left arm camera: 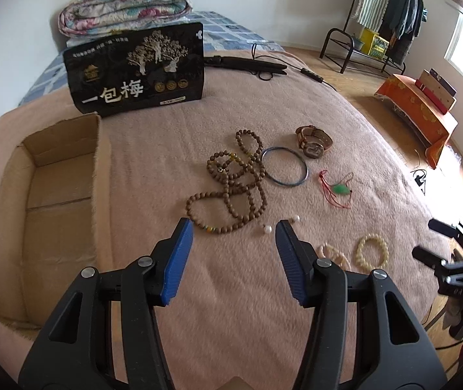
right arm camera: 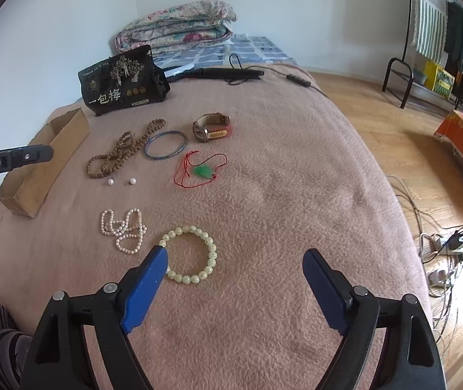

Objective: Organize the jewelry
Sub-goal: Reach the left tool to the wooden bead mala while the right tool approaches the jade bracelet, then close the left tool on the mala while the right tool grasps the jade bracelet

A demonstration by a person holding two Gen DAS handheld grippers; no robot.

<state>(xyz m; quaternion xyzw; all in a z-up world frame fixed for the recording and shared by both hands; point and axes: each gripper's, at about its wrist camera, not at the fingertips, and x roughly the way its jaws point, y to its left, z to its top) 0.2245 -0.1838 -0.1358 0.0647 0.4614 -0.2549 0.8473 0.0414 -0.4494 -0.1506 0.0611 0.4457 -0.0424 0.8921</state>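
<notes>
Hovering over the bed's pink blanket (left arm camera: 231, 292), I see the cardboard box (left arm camera: 49, 201) at its left edge. The jewelry lies spread near the middle: brown bead strand (left arm camera: 231, 182), watch (left arm camera: 314, 141), blue bangle (left arm camera: 285, 170), pale bead bracelet (right arm camera: 192, 255), red-corded green pendant (right arm camera: 204, 172) and 2 pearls (left arm camera: 267, 228). My left tongs (left arm camera: 234, 232) are half open, my right tongs (right arm camera: 234, 261) wide open; both hold nothing.
</notes>
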